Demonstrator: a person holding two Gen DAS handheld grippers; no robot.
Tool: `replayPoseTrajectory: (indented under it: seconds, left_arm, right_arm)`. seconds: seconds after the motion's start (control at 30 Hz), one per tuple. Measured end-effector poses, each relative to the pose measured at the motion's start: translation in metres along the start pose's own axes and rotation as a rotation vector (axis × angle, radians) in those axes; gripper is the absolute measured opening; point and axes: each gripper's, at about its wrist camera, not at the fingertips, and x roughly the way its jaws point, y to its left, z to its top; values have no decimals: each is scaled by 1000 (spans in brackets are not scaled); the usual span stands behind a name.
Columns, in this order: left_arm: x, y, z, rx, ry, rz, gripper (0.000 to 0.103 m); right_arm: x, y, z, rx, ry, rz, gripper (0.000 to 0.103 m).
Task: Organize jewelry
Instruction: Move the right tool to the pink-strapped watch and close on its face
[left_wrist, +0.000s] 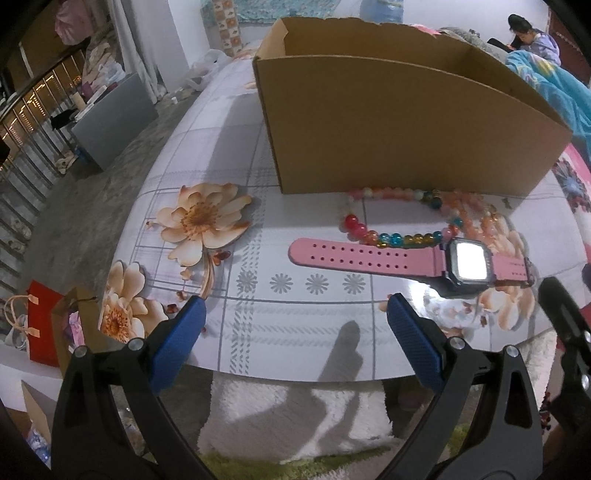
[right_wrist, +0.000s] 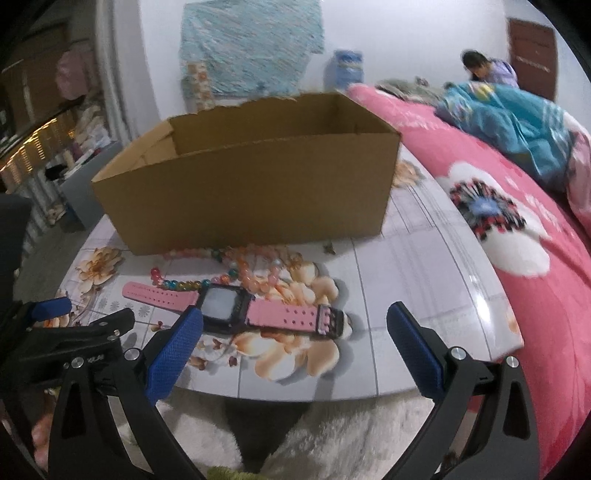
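Observation:
A pink-strapped watch (left_wrist: 369, 256) (right_wrist: 258, 312) with a black square case lies flat on the floral table. Behind it lie bead bracelets (left_wrist: 406, 236) (right_wrist: 243, 267), one multicoloured, the others peach and pink. An open cardboard box (left_wrist: 388, 122) (right_wrist: 243, 192) stands behind them. My left gripper (left_wrist: 295, 317) is open over the near table edge, left of the watch face, holding nothing. My right gripper (right_wrist: 295, 325) is open too, its left finger close to the watch case and the buckle end between its fingers. In the right wrist view the left gripper (right_wrist: 55, 314) shows at far left.
The table (left_wrist: 229, 229) (right_wrist: 424, 280) has a rounded front edge over a white shaggy rug (left_wrist: 295, 417). A bed with a pink floral cover (right_wrist: 517, 229) and blue blanket runs along the right. A person sits at the far right back. Bags (left_wrist: 40, 325) stand on the floor left.

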Motion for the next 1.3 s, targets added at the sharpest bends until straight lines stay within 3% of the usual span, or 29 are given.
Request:
replayPoseTrajectory:
  seconds: [0.33, 0.6, 0.73, 0.8, 0.93, 1.1, 1.3]
  left_arm:
    - [11, 15, 4, 26, -26, 19, 95]
    - [14, 20, 3, 111, -62, -75, 95]
    - [7, 23, -2, 140, -124, -232, 95]
    - [5, 23, -4, 143, -146, -274, 95]
    - [3, 21, -7, 145, -159, -321, 95]
    - [7, 20, -12, 144, -155, -367, 95]
    - [-6, 12, -21, 207, -237, -373, 95]
  right_arm:
    - [-2, 13, 8, -255, -83, 146, 96]
    - [19, 46, 7, -493, 46, 293, 63]
    - [31, 50, 6, -555, 109, 305, 54]
    - [38, 51, 5, -573, 151, 304, 50]
    - [50, 49, 5, -597, 207, 295, 38]
    - [45, 48, 5, -650, 222, 286, 36]
    - [42, 50, 7, -719, 230, 275, 36]
